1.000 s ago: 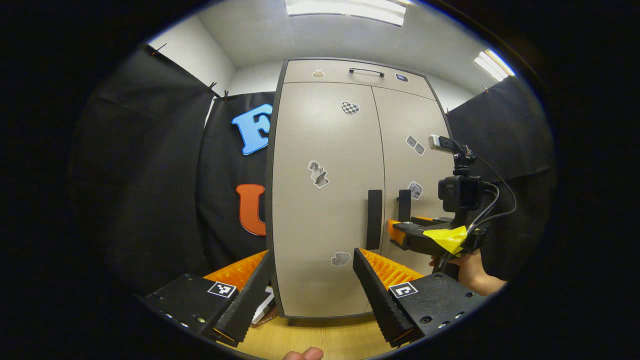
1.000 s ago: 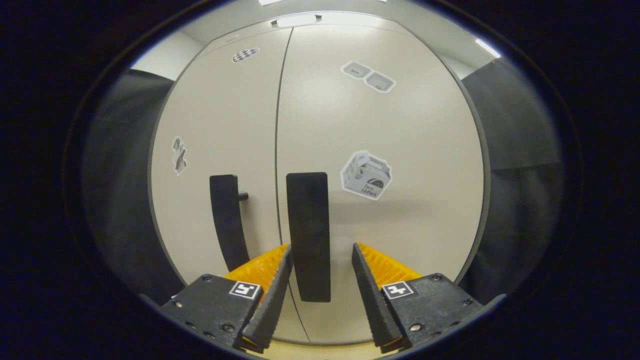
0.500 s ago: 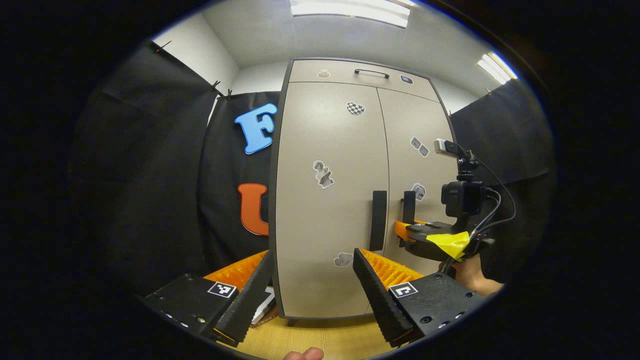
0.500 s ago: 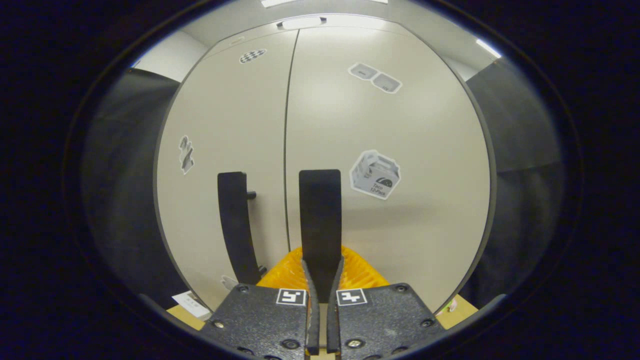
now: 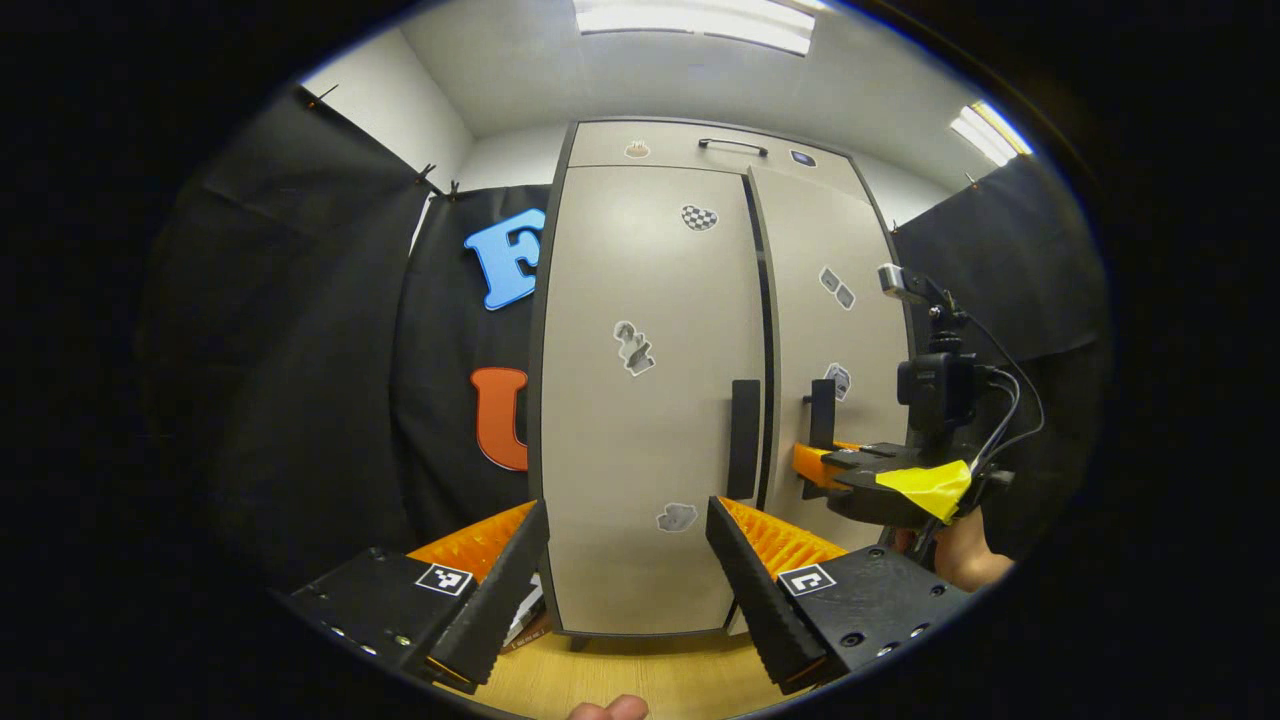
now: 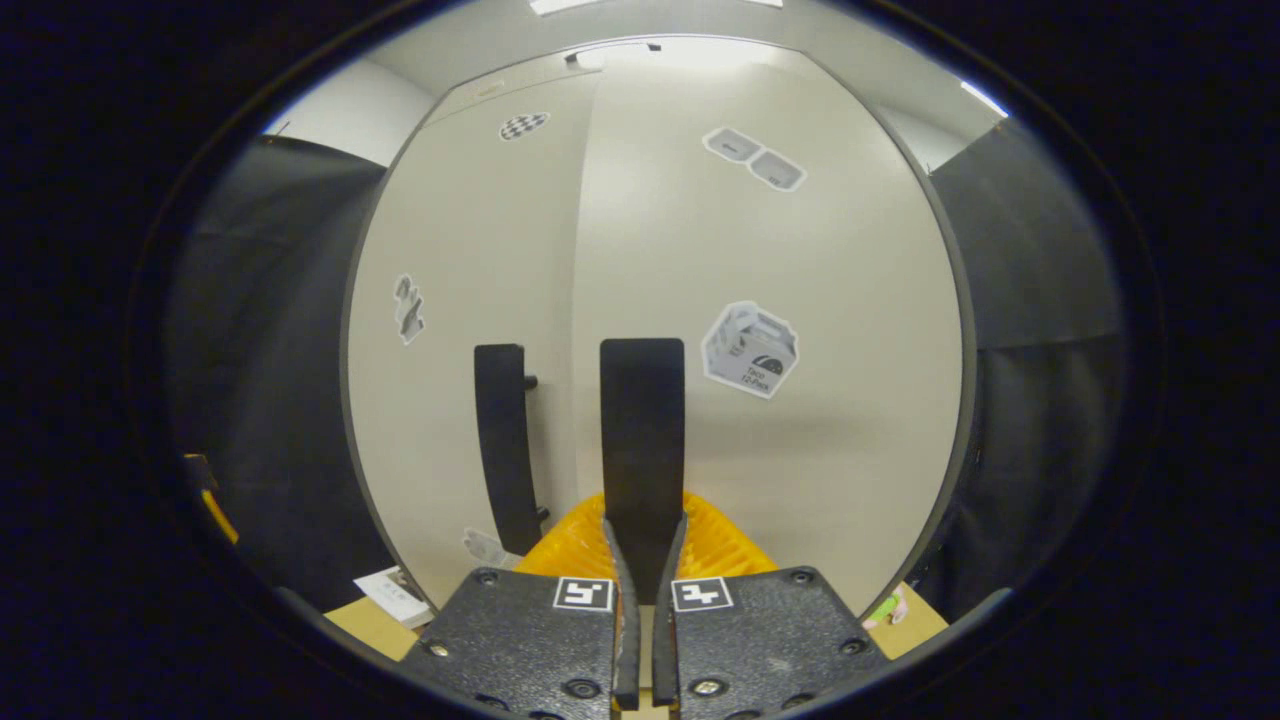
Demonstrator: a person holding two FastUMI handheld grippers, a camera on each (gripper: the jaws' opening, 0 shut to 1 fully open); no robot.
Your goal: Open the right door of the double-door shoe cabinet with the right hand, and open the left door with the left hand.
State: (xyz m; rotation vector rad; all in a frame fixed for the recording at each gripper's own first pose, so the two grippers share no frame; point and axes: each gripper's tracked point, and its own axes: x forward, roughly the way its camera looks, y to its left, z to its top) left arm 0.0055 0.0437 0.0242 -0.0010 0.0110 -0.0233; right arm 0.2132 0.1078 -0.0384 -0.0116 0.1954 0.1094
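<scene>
Right door cracked open, left door shut.

The left gripper (image 5: 627,560) hung low before the shoe cabinet (image 5: 650,610), its fingers spread wide apart with nothing between them, aimed at the left door (image 5: 640,450), which lay flush with its dark handle (image 5: 744,438) untouched. A dark gap ran between that door and the right door (image 5: 840,340), which stood slightly ajar. The right gripper (image 6: 640,600) was clamped tight on the right door's handle (image 6: 642,440), both fingers pressing its lower end; a hand (image 5: 955,560) held it from below.
</scene>
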